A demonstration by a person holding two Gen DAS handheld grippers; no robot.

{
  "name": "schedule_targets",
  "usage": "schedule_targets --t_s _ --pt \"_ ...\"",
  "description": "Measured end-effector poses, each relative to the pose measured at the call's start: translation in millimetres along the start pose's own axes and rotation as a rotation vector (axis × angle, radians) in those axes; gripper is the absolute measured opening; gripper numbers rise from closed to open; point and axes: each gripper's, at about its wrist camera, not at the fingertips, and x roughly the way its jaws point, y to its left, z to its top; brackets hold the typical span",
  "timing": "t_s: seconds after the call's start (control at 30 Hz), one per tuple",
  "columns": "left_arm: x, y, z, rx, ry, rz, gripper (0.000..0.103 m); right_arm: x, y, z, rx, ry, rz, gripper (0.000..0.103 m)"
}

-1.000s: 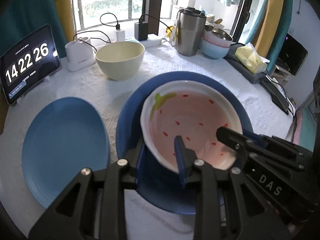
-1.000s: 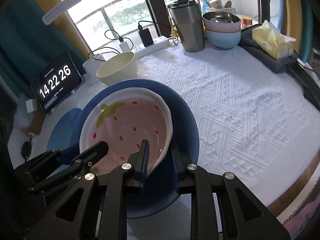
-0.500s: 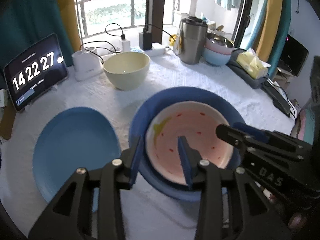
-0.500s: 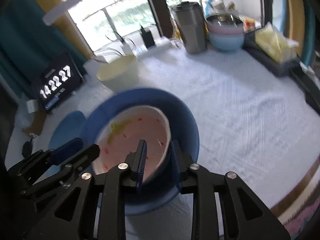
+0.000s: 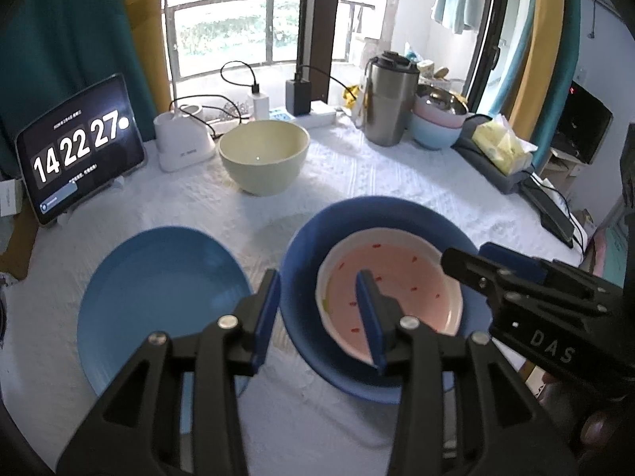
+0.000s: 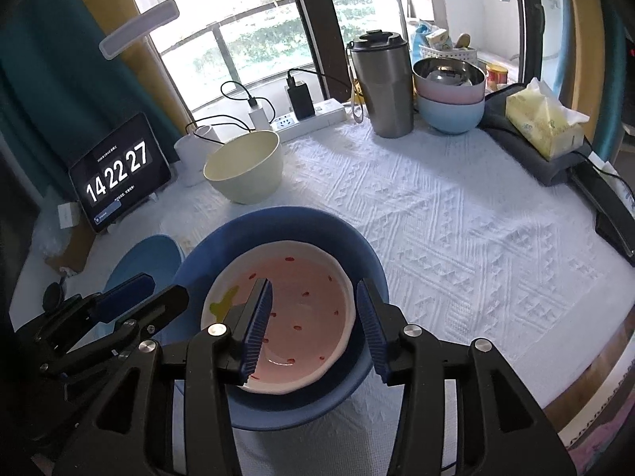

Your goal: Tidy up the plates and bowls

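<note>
pink plate [image 6: 301,313]: strawberry print, lies flat inside dark blue plate [image 6: 349,246], mouth up. Sits off-centre, toward near side of blue one. Roughly oval; long axis runs near-left to far-right in right view. Green leaf mark [image 6: 224,303] points left.
dark blue plate: flat on white cloth [image 6: 456,238], near table front.
light blue plate [image 5: 158,301]: flat on cloth, just left of dark blue one, not touching as far as I can tell.
cream bowl [image 5: 264,160]: upright, behind both plates, well apart.
left tongs [image 5: 317,309]: jaws just been opening; parted, straddle left rims of both plates, pads not pressing.
right tongs [image 6: 313,325]: jaws just been opening; parted, straddle right rim of pink plate, clear gap each side.
back of table: steel mug [image 6: 383,83], stacked bowls [image 6: 450,95], clock tablet [image 5: 77,146].
</note>
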Motion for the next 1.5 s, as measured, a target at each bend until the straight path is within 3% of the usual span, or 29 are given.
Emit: schedule_targets --t_s 0.9,1.5 --pt "-17.9 23.9 34.2 -0.01 -0.145 0.067 0.043 4.9 20.3 34.4 -0.071 -0.034 0.014 0.047" --pt "-4.7 36.6 58.6 -0.018 -0.167 0.081 0.043 26.8 26.1 62.4 -0.11 -0.038 0.03 0.047"
